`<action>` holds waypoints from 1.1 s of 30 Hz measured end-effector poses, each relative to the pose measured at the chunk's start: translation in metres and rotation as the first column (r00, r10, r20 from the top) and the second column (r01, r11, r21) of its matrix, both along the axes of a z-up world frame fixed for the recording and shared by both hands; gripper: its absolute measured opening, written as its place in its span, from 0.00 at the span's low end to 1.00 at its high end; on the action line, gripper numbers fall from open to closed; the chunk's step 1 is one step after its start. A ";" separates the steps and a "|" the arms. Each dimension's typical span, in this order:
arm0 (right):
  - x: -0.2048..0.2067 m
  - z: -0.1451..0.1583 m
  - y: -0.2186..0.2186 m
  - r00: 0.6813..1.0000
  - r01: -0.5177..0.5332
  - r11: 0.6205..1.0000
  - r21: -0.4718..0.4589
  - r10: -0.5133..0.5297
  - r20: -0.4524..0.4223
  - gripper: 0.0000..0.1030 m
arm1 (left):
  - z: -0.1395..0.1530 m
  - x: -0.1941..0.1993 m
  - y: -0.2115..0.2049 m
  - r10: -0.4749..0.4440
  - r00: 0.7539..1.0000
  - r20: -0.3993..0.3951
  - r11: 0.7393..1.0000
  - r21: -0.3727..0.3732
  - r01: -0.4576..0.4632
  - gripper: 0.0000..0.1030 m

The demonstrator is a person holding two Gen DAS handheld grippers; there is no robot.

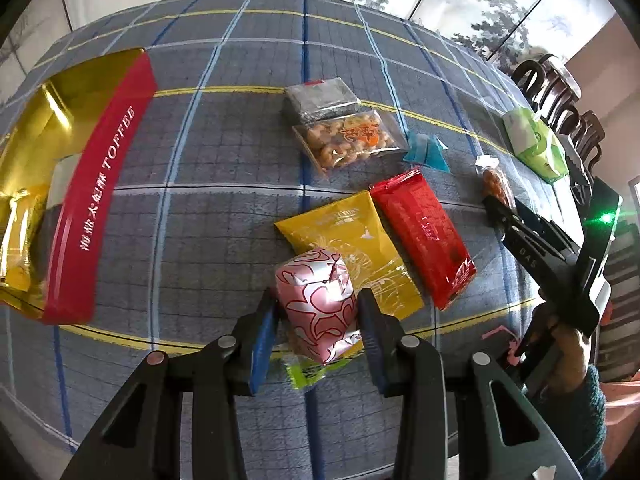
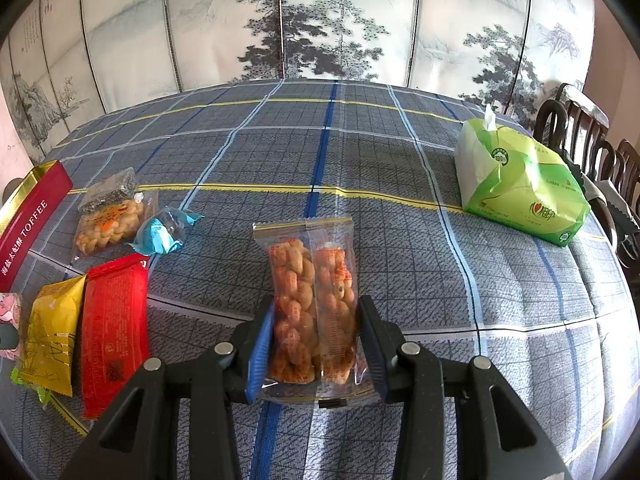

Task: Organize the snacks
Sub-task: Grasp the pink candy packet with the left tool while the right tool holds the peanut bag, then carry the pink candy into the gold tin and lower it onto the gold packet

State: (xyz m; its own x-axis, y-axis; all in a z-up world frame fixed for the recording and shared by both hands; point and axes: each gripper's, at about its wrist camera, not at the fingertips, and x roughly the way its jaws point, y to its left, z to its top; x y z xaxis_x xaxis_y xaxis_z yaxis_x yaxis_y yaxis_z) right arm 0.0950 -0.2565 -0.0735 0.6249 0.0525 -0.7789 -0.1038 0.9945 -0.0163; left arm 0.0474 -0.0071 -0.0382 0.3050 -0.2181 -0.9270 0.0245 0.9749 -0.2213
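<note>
Progress early: left gripper (image 1: 316, 312) fingers clamped on pink-wrapped snack (image 1: 318, 304), right gripper (image 2: 316, 332) fingers clamped on clear twist-cracker pack (image 2: 312, 304), toffee box (image 1: 60, 184) nearly empty, five packets loose on surface (image 1: 208, 140).

The left wrist camera looks steeply down, close over the surface (image 1: 224, 152), past its own hand-held gripper (image 1: 318, 316). The right wrist camera sits farther right, tilted less steeply, facing the painted screen (image 2: 320, 20). Both views share the red packet (image 1: 424, 236) (image 2: 114, 336), the yellow packet (image 1: 352, 248) (image 2: 52, 336) and the toffee box (image 1: 100, 200) (image 2: 32, 216).
</note>
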 end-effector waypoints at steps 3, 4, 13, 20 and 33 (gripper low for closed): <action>0.000 0.000 0.000 1.000 0.000 1.000 0.000 0.000 0.000 0.39 | 0.003 -0.002 0.003 -0.006 1.000 0.013 1.000 0.025 0.006 0.35; 0.000 0.000 0.001 1.000 0.000 1.000 0.000 0.000 0.000 0.39 | 0.004 -0.003 0.004 -0.008 1.000 0.017 1.000 0.029 0.008 0.35; 0.000 0.000 0.000 1.000 0.000 1.000 -0.001 0.000 0.000 0.39 | 0.014 -0.009 0.017 -0.020 0.998 0.055 0.997 0.073 0.016 0.35; 0.000 0.000 0.001 1.000 0.001 1.000 -0.002 -0.001 0.000 0.39 | 0.027 -0.008 0.037 -0.007 0.996 0.093 0.996 0.087 -0.001 0.35; 0.000 0.000 0.002 1.000 0.001 1.000 -0.005 -0.001 0.000 0.39 | 0.053 -0.001 0.133 0.100 0.978 0.183 0.965 0.222 -0.140 0.35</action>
State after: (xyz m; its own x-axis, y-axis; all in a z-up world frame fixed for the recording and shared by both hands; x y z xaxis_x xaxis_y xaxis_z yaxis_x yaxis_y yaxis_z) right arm 0.0948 -0.2549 -0.0739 0.6252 0.0480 -0.7790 -0.1024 0.9945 -0.0209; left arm 0.0466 0.1258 0.0144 0.4720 0.0450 -0.8804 -0.0787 0.9969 0.0088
